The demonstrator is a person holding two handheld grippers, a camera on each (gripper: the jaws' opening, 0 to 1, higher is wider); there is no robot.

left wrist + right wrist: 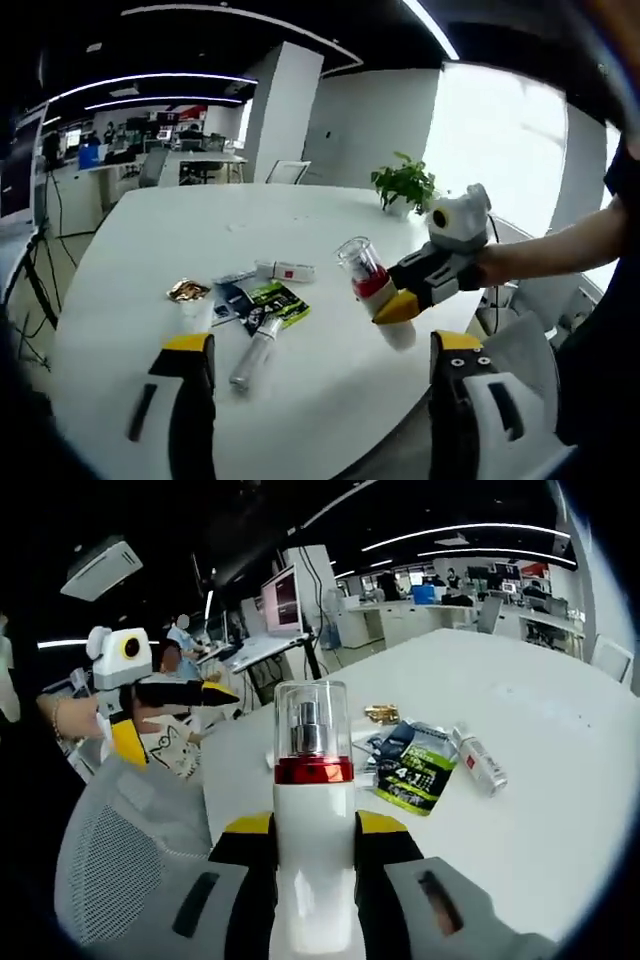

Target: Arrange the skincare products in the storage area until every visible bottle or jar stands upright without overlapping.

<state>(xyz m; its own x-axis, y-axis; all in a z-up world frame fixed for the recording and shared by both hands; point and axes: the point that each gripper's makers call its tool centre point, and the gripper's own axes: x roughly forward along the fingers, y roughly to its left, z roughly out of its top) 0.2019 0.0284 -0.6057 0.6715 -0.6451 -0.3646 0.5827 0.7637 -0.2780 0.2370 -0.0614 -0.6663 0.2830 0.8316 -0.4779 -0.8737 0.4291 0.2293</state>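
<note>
held item: the right gripper [312, 855] has its jaws clenched on the white body of a pump bottle [312, 810] with a red band and clear cap; in the left gripper view the same bottle [372, 285] hangs tilted above the near right part of the white surface [150, 250], not touching it.
left gripper: the left gripper [325, 395] hovers with jaws released and nothing between them.
still lying down: a clear tube [256, 352] lies flat just near of the dark and green sachets [275, 300]; a small white tube with a red label [285, 271] lies flat just beyond them; a gold packet [187, 291] sits to their left.
step in hand: judged as setting the held bottle down upright.
doing it well: bring the bottle to vertical before lowering, pick bare surface well apart from the sachets and tubes, let the base land flat, then release the jaws slowly and draw straight back.
risk: a tilted base or a sideways pull likely tips the tall bottle.
remaining: both tubes probably need standing up afterwards.
</note>
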